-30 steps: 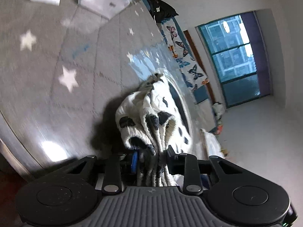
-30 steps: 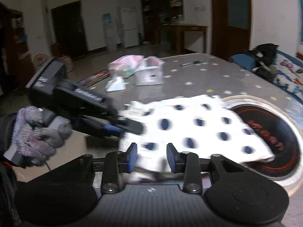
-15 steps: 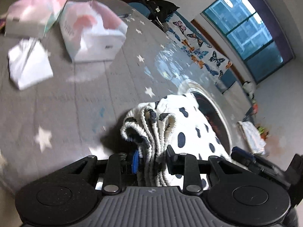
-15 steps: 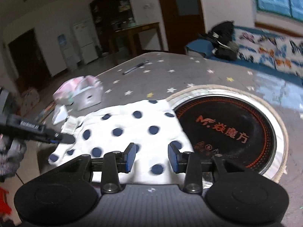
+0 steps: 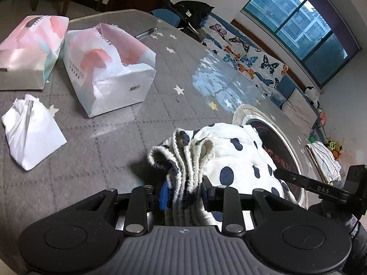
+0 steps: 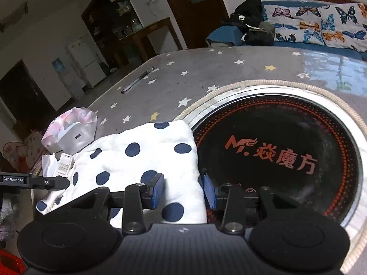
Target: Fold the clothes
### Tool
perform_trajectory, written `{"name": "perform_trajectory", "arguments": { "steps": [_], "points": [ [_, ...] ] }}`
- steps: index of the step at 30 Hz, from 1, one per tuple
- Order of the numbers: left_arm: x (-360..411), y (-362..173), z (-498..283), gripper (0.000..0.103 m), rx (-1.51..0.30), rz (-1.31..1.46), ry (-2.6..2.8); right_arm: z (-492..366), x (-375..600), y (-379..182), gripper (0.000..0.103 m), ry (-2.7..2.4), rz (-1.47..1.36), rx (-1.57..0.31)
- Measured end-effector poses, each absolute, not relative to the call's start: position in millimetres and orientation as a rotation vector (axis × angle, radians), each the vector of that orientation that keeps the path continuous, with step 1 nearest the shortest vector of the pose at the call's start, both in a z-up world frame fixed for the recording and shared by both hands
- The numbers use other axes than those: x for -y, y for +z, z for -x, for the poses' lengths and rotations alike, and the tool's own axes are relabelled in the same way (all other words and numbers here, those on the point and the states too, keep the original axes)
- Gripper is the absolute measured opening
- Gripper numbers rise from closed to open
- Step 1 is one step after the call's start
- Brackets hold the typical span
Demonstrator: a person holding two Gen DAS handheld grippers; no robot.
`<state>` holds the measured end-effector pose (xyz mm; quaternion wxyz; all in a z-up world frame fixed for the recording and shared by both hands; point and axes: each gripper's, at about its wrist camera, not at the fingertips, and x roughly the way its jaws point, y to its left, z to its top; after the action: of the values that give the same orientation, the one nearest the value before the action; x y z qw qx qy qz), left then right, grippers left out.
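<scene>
Left fingers clamped on the bunched garment, right fingers spread above it.

Left gripper (image 5: pixel 184 192) pinches the spotted garment's (image 5: pixel 231 158) ribbed folds; only the right view shows the right gripper (image 6: pixel 183 191) parted, gripping nothing, cloth edge beneath, beside the round black cooktop (image 6: pixel 286 151). Starred grey worktop (image 5: pixel 128 137), tissue packs (image 5: pixel 107 68), butterfly sofa behind.

both tools share a matte black body: a ribbed grey-black hood, two round discs at the sides, silver screws on the finger arms. the left gripper (image 5: pixel 184 191) and right gripper (image 6: pixel 183 191) carry blue pads. white lettering marks the side bars. a grey knitted glove (image 6: pixel 5 220) shows at the edge.
</scene>
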<state>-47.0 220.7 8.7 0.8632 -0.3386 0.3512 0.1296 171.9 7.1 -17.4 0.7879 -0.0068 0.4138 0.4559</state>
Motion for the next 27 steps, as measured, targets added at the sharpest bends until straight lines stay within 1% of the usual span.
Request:
{"name": "perform_trajectory", "arguments": {
  "steps": [12,14,16,17,18,20,23,27],
  "points": [
    [-224,10,42,0.033,-0.746,0.684,0.270,-177,-16,-27,0.039,0.980,-0.028,-0.888],
    [-224,10,41,0.034,-0.748,0.677,0.271,-176,-16,-27,0.037,0.996,-0.035,-0.895],
    [-224,11,40,0.034,-0.749,0.670,0.275,-173,-17,-27,0.027,1.010,-0.035,-0.899],
    [-224,11,40,0.034,-0.749,0.667,0.276,-171,-17,-27,0.020,1.011,-0.033,-0.898],
    [-224,11,39,0.033,-0.750,0.665,0.277,-169,-17,-25,0.015,1.006,-0.033,-0.895],
    [-223,13,37,0.032,-0.752,0.654,0.281,-165,-16,-23,0.009,0.996,-0.036,-0.885],
    [-218,19,32,0.031,-0.756,0.613,0.287,-159,-10,-15,0.006,0.985,-0.059,-0.858],
    [-211,30,21,0.030,-0.753,0.577,0.277,-153,7,-3,0.006,0.966,-0.087,-0.816]
  ]
}}
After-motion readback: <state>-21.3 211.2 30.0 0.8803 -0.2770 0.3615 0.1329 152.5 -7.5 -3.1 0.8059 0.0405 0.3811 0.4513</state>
